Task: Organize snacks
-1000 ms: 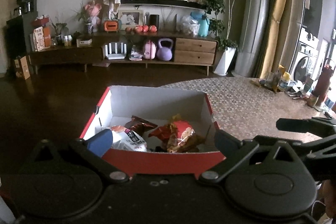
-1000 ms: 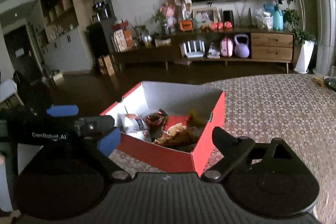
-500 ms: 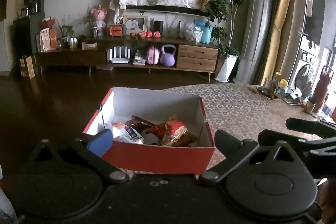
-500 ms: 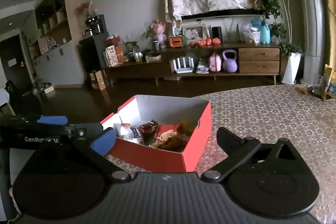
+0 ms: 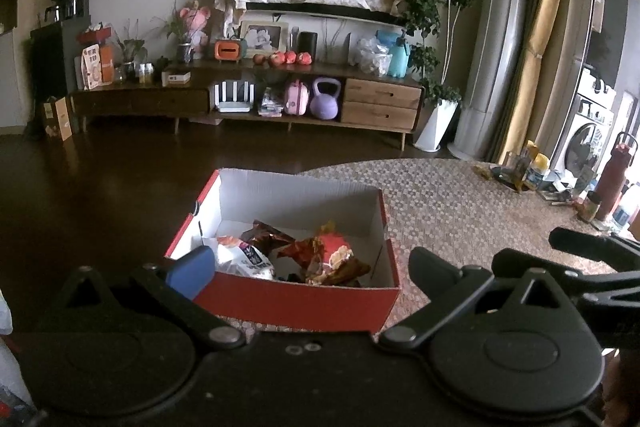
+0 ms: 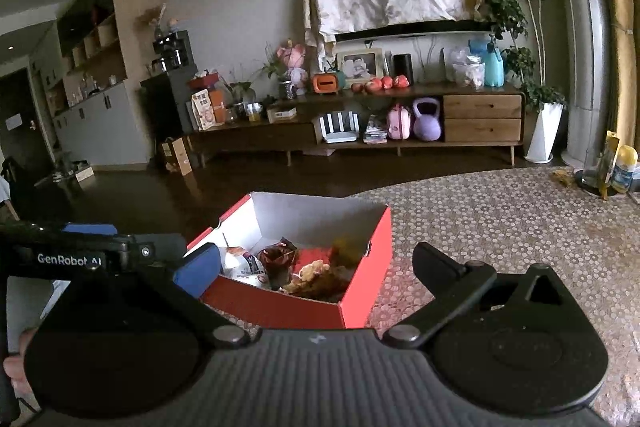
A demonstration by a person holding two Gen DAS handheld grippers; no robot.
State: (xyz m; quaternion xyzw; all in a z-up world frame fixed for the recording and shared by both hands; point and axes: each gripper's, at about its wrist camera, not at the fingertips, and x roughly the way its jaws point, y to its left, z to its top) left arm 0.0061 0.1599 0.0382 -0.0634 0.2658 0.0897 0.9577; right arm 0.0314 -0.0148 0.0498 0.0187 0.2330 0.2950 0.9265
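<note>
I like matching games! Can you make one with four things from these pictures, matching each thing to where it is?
Things:
1. crinkly snack packets
2. red cardboard box with white inside
3. purple kettlebell
4. dark red drinking bottle

Places:
A. on the patterned tabletop, near its left edge
B. on the lower shelf of the wooden cabinet
C. inside the box
D. standing at the table's far right

Pairs: 1-C, 2-A, 3-B, 4-D
</note>
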